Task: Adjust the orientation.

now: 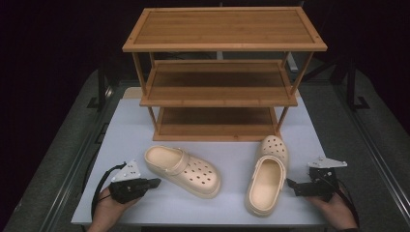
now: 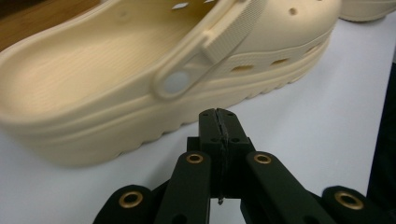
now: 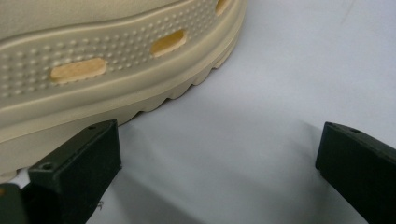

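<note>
The left gripper [image 1: 153, 182] rests low over the surface [image 1: 169, 205], held in the person's left hand [image 1: 107, 212]. Its fingers [image 2: 208, 126] are clenched flat against each other with nothing between them, as the left gripper view shows. Just ahead of their tips lies the left clog [image 1: 183, 170], on its sole, heel end nearest the fingers and toe pointing away to the right. The tips stop short of its side wall, near the strap rivet [image 2: 175, 82], with a strip of bare surface between them and the sole.

The right gripper [image 1: 291, 184] sits in the right hand [image 1: 336, 209] at the other side. Its fingers [image 3: 77, 175] are released and stand wide apart, gripping nothing. In the right gripper view, one finger lies right beside the ridged sole of the right clog [image 1: 267, 176]; whether it touches is hard to tell. The other finger stands well off over bare surface. That clog lies on its sole, its heel toward the person and its toe toward the rack [image 1: 222, 72].

The rack, a three-tier wooden one, stands beyond both sets of fingers at the far side of the surface. The two clogs lie apart, between the fingers and the rack's bottom shelf [image 1: 215, 124].
</note>
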Tool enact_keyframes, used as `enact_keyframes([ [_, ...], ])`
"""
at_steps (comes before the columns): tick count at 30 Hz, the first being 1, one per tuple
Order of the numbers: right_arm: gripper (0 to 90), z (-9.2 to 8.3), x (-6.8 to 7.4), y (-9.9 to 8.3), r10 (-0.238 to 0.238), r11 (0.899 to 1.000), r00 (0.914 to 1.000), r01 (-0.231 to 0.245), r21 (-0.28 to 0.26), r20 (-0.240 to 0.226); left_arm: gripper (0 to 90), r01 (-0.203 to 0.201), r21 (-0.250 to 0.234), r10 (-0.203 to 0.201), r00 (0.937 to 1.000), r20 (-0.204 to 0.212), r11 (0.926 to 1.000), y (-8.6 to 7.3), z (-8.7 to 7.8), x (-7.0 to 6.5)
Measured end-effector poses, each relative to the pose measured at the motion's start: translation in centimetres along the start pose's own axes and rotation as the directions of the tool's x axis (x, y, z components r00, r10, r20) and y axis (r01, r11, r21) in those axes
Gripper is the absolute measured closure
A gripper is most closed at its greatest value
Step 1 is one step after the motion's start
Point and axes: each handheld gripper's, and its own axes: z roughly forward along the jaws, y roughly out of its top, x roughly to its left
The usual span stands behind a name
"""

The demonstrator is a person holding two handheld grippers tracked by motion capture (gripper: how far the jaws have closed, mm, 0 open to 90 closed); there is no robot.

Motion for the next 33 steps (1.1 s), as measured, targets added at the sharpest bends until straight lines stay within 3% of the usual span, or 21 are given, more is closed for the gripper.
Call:
enact_keyframes([
  [7,0.0,0.0,0.0,0.0,0.000,1.000,1.0000,0.000,0.000,0.000,90.0,-0.033,-0.010,0.033,0.9969,0.071,0.9994,1.7,2.1,-1.3],
  [17,0.0,0.0,0.0,0.0,0.000,1.000,1.0000,0.000,0.000,0.000,90.0,-0.069,-0.026,0.072,0.9914,0.109,0.9972,3.2,4.1,-2.4],
  [26,0.0,0.0,0.0,0.0,0.000,1.000,1.0000,0.000,0.000,0.000,90.0,-0.084,-0.023,0.086,0.9910,0.103,0.9962,4.1,5.3,-2.6],
  [33,0.0,0.0,0.0,0.0,0.000,1.000,1.0000,0.000,0.001,0.000,90.0,-0.089,-0.029,0.091,0.9920,0.087,0.9956,5.5,7.2,-2.5],
])
